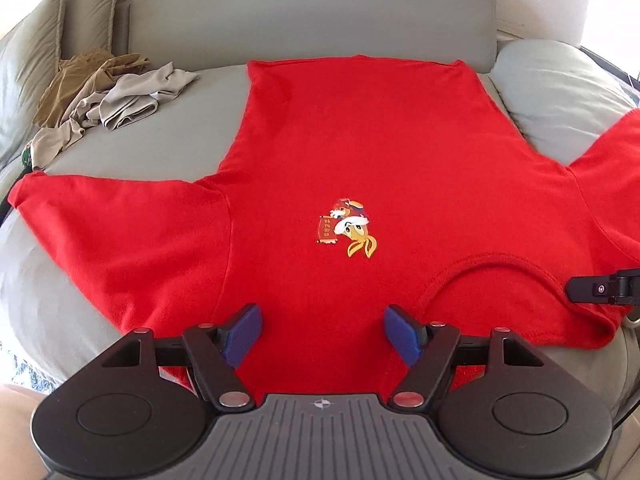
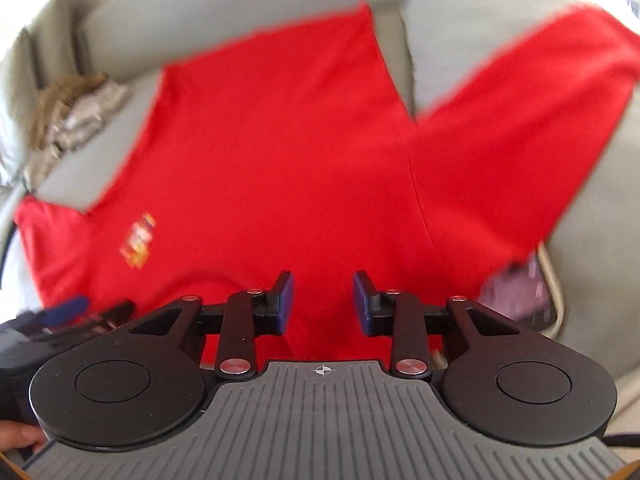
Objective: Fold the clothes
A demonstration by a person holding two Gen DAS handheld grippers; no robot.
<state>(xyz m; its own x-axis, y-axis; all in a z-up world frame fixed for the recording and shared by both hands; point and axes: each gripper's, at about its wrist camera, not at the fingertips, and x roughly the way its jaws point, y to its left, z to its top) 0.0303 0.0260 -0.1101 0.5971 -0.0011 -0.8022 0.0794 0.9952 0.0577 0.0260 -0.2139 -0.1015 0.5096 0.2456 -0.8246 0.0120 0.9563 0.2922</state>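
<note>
Red shirt [image 1: 360, 152] lies spread flat on the grey sofa [image 1: 120, 148], collar nearest both grippers, sleeves out to either side. The left gripper [image 1: 322, 330] hangs wide open just over the collar edge, holding nothing; the right gripper [image 2: 323, 300] likewise gapes empty above the shoulder. Crumpled clothes [image 1: 100, 92] sit far left

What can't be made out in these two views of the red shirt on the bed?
- Right sleeve end of the red shirt: cut off by the frame edge in the left wrist view.
- Shirt logo: smeared by motion blur in the right wrist view.
- Pile of clothes: crumpled together, so the count is unclear.
- Dark object near the right sleeve: blurred, partly under cloth.
</note>
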